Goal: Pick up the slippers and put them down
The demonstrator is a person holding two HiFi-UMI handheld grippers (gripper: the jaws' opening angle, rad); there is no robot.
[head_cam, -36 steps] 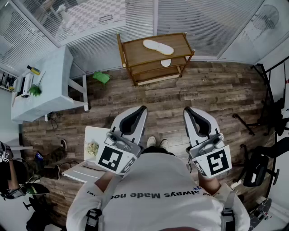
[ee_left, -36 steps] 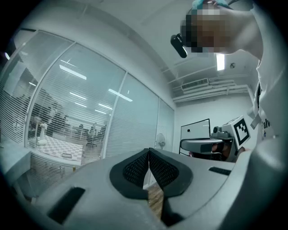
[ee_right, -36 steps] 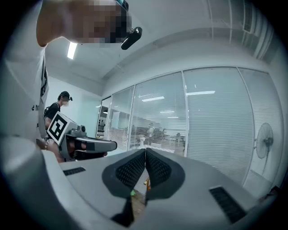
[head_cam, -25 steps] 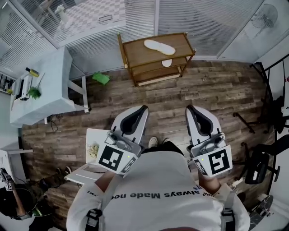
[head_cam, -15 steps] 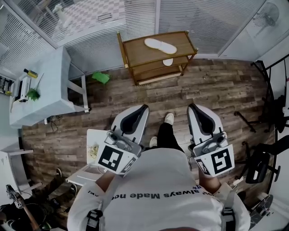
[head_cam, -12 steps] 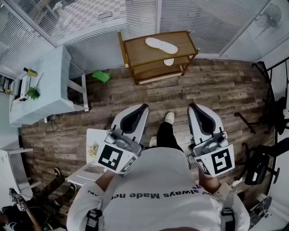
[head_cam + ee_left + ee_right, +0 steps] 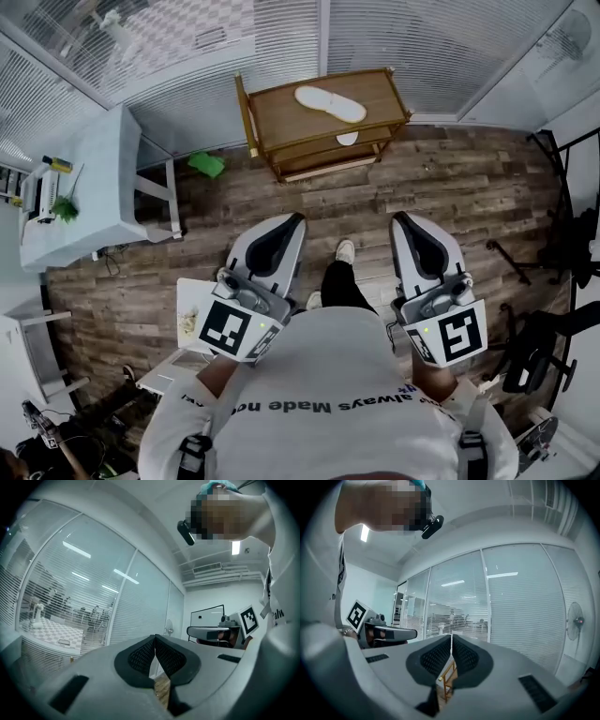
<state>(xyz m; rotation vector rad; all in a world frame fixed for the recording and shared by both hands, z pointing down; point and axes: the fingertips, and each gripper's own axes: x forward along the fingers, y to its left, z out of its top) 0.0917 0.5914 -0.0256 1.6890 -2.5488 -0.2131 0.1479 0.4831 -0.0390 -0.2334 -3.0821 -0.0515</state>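
As a foot (image 7: 345,250) has stepped forward, shelf (image 7: 277,118) nearer, slipper (image 7: 330,103) unmoved

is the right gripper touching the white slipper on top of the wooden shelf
Apart. The head view shows brown plank floor between the right gripper and the white slipper.

Two slippers (image 7: 330,104), one rack (image 7: 281,117)

left tongs (image 7: 296,219) held level, jaws together (empty), right tongs (image 7: 397,218) likewise
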